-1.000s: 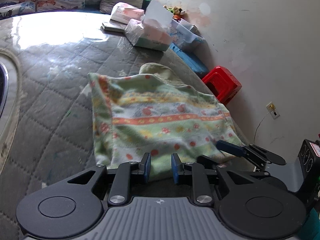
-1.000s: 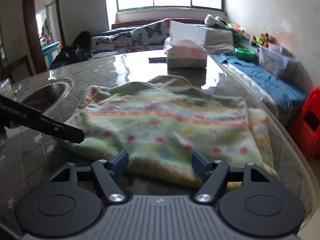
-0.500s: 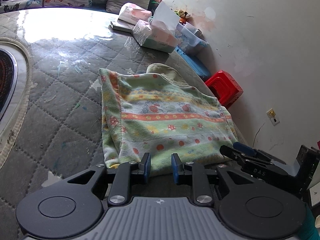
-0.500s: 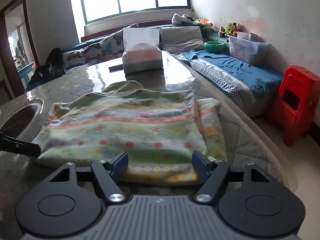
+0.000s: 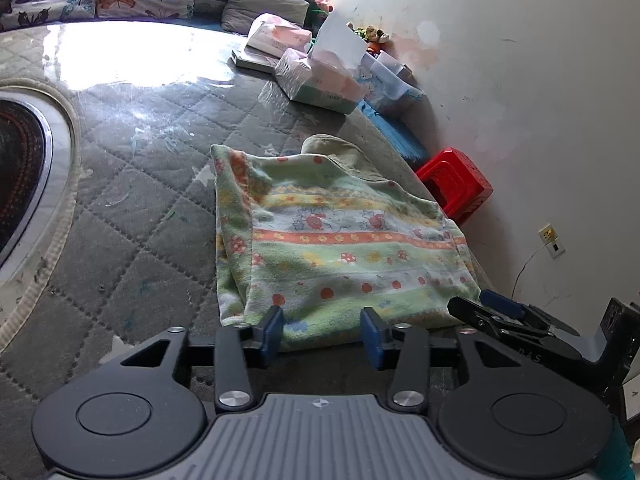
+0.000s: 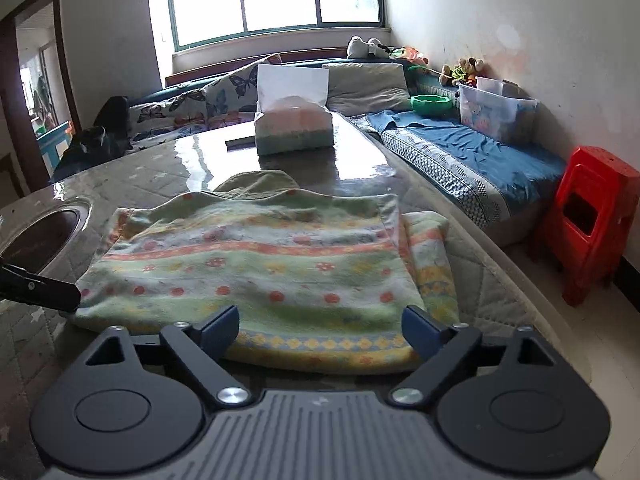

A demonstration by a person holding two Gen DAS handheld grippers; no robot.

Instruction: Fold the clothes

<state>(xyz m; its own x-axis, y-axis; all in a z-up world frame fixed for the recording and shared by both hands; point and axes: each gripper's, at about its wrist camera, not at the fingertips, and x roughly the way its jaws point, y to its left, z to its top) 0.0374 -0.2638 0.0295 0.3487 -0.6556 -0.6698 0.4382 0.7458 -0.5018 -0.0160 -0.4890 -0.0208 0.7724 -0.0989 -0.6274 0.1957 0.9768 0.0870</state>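
Left gripper (image 5: 322, 332): jaws opening, gripping nothing.
Right gripper (image 6: 320, 330): jaws opening wide, gripping nothing.
Folded garment (image 6: 256, 268): lying at twelve o'clock.

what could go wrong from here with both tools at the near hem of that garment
1. Both tools, left and right, are opening with no cloth pinched; closing too shallow could catch only the top layer of the green patterned fleece garment and peel the fold apart.
2. The garment's right side lies near the quilted table's edge; a sideways drag could slide it off.
3. A long fold forward could nudge the tissue box.
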